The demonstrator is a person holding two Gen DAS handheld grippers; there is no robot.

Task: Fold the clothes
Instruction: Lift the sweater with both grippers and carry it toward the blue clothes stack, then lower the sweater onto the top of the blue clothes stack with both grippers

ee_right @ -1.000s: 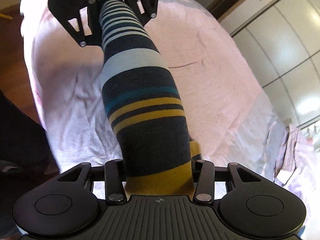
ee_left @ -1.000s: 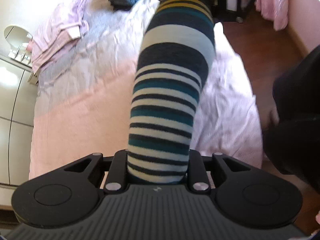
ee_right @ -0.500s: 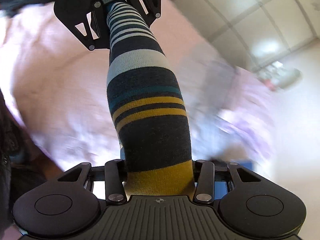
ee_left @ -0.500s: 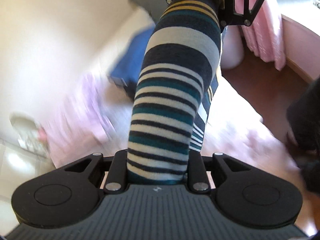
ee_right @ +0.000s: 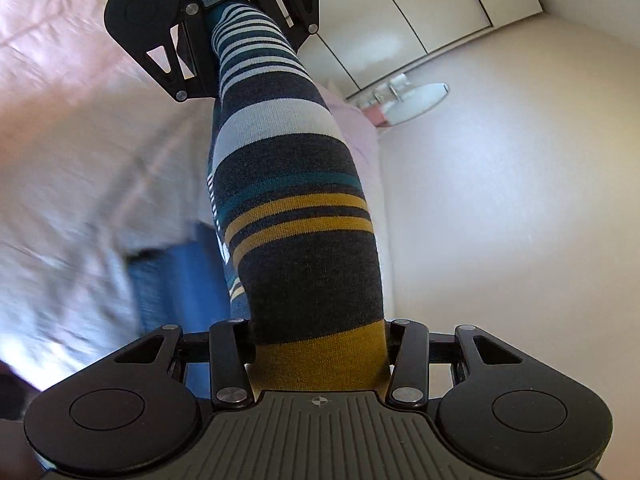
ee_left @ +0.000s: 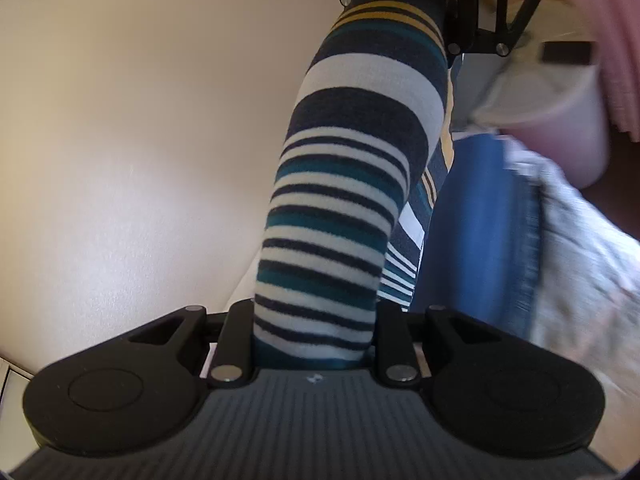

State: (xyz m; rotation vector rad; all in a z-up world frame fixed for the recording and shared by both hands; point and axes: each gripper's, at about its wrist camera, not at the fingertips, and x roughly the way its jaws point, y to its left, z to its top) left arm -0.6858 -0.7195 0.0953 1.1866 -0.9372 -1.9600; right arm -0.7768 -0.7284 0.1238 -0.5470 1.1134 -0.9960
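Up in the air above the bed [ee_right: 80, 128], the striped sock [ee_left: 340, 200] stretched between 2 tongs: the left gripper [ee_left: 314, 344] squeezed its thin-striped end, the right gripper [ee_right: 320, 360] its yellow end.

Left of the jaws in the right wrist view: bed [ee_right: 80, 152], covered with a crumpled pale pink and white sheet, blurred. Directly on it, low and just left of the jaws, a blue garment [ee_right: 176, 280], bunched. Beyond the jaws to the right, at the bed's far edge, pale pink fabric [ee_right: 354, 120]; garment or sheet, cannot tell. In the left wrist view, right of the jaws, same blue garment [ee_left: 472, 220] beside blurred pale sheet.
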